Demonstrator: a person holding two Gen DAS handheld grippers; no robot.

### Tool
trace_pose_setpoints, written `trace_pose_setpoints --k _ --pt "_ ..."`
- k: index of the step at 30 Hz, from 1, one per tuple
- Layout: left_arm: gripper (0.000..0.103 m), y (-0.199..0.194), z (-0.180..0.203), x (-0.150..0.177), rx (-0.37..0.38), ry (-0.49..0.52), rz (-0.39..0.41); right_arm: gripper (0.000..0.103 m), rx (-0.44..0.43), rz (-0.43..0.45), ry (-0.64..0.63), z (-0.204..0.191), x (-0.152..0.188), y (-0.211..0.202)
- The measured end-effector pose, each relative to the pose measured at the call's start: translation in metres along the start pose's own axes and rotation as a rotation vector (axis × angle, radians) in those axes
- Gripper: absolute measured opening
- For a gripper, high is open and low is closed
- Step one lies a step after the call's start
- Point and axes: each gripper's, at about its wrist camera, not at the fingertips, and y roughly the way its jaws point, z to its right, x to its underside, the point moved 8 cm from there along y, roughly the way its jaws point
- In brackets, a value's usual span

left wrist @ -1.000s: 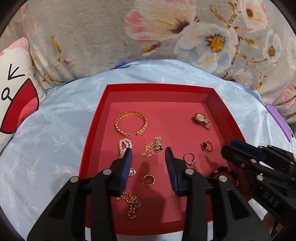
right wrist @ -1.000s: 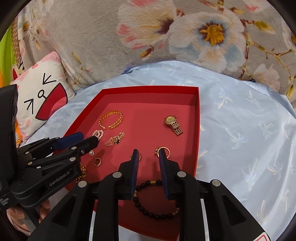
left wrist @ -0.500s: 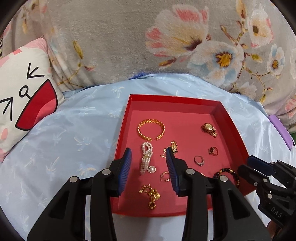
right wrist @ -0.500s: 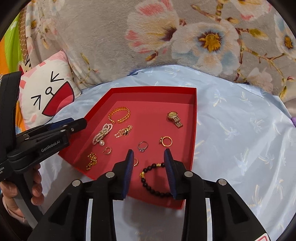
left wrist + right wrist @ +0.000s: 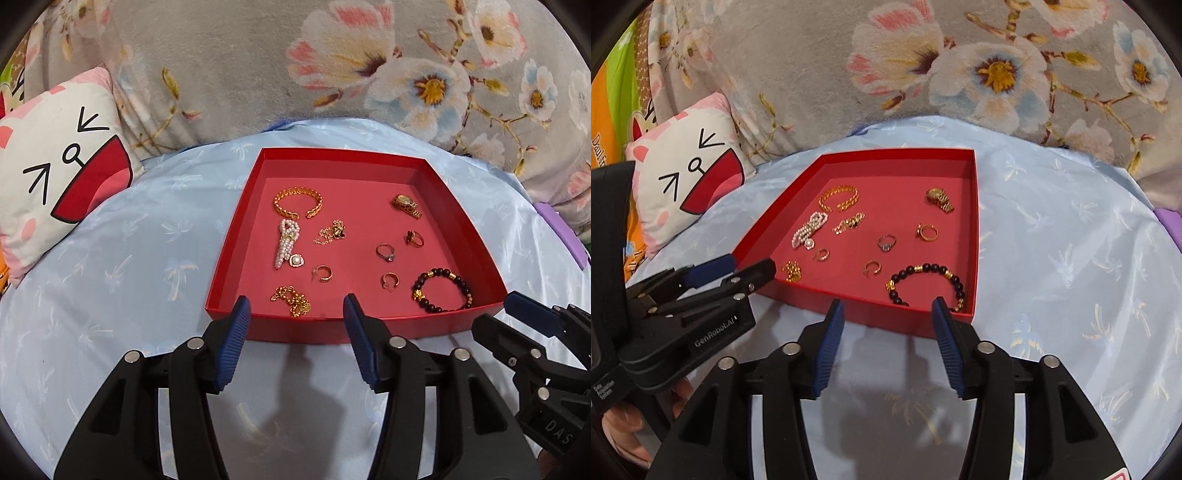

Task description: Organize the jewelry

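Observation:
A red tray (image 5: 236, 236) (image 5: 975, 229) lies on the light blue bedcover. In it lie a gold chain bracelet (image 5: 297, 201) (image 5: 839, 198), a pearl piece (image 5: 285, 243) (image 5: 809, 229), a gold watch (image 5: 405, 205) (image 5: 939, 198), a black bead bracelet (image 5: 441, 291) (image 5: 925, 282), several rings and small gold chains. My left gripper (image 5: 295, 317) (image 5: 735, 271) is open and empty, just in front of the tray's near wall. My right gripper (image 5: 888, 314) (image 5: 517, 314) is open and empty, near the tray's near right corner.
A white and pink cartoon pillow (image 5: 55, 162) (image 5: 687, 173) lies at the left. A grey floral blanket (image 5: 332, 74) (image 5: 960, 66) rises behind the tray. A purple object (image 5: 561, 232) (image 5: 1171, 221) sits at the bedcover's right edge.
Both grippers have pulled back from over the tray to in front of its near wall. Both jaws have opened wider, and the whole tray now shows.

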Motion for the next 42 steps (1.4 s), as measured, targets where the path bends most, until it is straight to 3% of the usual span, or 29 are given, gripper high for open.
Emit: trace_pose_setpoints --k 6,9,11,18,30,42 --pt "0.067 -0.007 0.002 -0.012 0.012 -0.046 -0.023 0.066 0.029 0.01 0.046 0.0 -0.016 -0.006" --pt "0.068 -0.012 0.004 -0.009 -0.01 -0.019 -0.027 0.068 0.05 -0.014 0.049 0.0 -0.01 -0.004" --pt "0.075 -0.013 0.002 -0.009 -0.038 -0.011 -0.029 0.069 0.071 -0.027 0.049 0.001 -0.006 -0.003" --pt "0.088 -0.016 -0.007 -0.009 -0.087 -0.005 -0.023 0.071 0.083 -0.029 0.051 0.001 -0.005 -0.004" --pt "0.091 -0.011 -0.011 0.0 -0.16 0.019 -0.048 0.073 0.12 -0.029 0.034 0.0 -0.002 -0.002" --pt "0.091 -0.011 -0.013 0.002 -0.16 0.0 -0.069 0.074 0.125 -0.027 0.03 -0.001 -0.001 -0.002"
